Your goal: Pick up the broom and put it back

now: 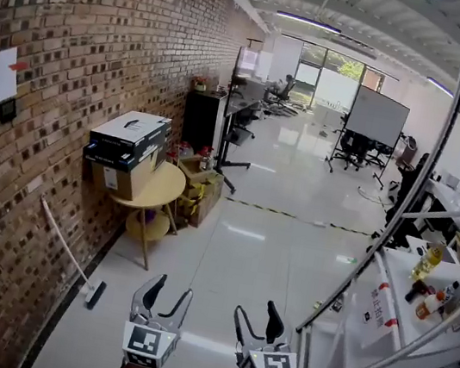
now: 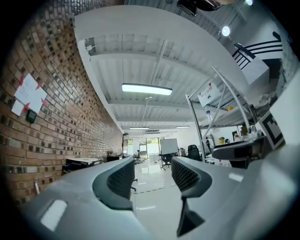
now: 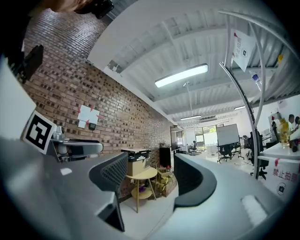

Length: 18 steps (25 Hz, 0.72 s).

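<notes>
the left gripper [image 1: 174, 287] is released: its two jaws stand apart with only bare floor showing in the gap, and nothing is held. the right gripper [image 1: 258, 311] is likewise released, jaws parted and empty; through its gap its own view shows the round wooden table [image 3: 143, 174]. both grippers sit side by side low in the head view, pointing out level over the pale glossy floor [image 1: 266, 229].

the broom [image 1: 69, 255] is well apart from both, off to the left. it leans tilted against the brick wall [image 1: 67, 64], with its dark head down on the floor at the wall's foot and its pale handle slanting up and to the left.

further along the wall the round table carries stacked cardboard boxes [image 1: 128, 146]. on the right a white metal shelf rack [image 1: 408, 296] holds bottles, and a whiteboard [image 1: 377, 116] stands far back.
</notes>
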### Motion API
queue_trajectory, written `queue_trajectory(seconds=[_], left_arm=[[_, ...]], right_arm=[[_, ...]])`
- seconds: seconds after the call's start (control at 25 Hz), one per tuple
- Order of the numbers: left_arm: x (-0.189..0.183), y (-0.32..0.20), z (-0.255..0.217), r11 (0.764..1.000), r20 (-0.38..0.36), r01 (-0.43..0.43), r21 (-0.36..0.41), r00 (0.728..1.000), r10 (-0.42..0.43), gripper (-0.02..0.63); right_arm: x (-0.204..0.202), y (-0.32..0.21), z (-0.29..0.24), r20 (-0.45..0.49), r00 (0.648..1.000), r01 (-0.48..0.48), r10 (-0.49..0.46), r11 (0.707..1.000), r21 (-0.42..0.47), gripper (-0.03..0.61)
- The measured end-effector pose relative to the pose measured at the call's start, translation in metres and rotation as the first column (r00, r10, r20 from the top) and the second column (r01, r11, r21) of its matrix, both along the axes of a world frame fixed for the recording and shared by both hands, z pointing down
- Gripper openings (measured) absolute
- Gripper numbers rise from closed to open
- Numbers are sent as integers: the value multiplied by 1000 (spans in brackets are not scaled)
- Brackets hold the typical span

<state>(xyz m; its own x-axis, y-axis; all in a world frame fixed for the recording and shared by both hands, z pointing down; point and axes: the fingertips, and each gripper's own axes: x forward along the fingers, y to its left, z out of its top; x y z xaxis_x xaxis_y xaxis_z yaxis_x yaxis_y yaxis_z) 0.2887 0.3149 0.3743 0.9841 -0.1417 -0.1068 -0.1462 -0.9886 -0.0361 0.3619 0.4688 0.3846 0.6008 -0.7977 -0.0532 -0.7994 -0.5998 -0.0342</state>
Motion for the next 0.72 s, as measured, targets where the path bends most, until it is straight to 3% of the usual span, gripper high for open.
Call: queue_trajectory(seconds=[0.12,0.28,0.48,0.64,0.72], left_arm=[[62,9,-18,1000,-18,-5,23,1000,6,244],[122,11,-11,999,15,9,45,1000,-9,245],[153,0,13,998,119,55,39,991,-59,245],[194,-11,19,999,129,48,16,990,-50,244],[217,-13,21,999,138,41,13,989,-42,244]], right_arm=[[61,4,-20,-23,999,25,-24,999,37,313],[123,12,-14,-25,1000,18,-17,1000,26,313],[160,-10,10,26,997,78,-78,997,5,313],[185,-33,3,35,991,127,-127,992,-3,313],[204,-34,3,5,994,108,-108,994,6,313]])
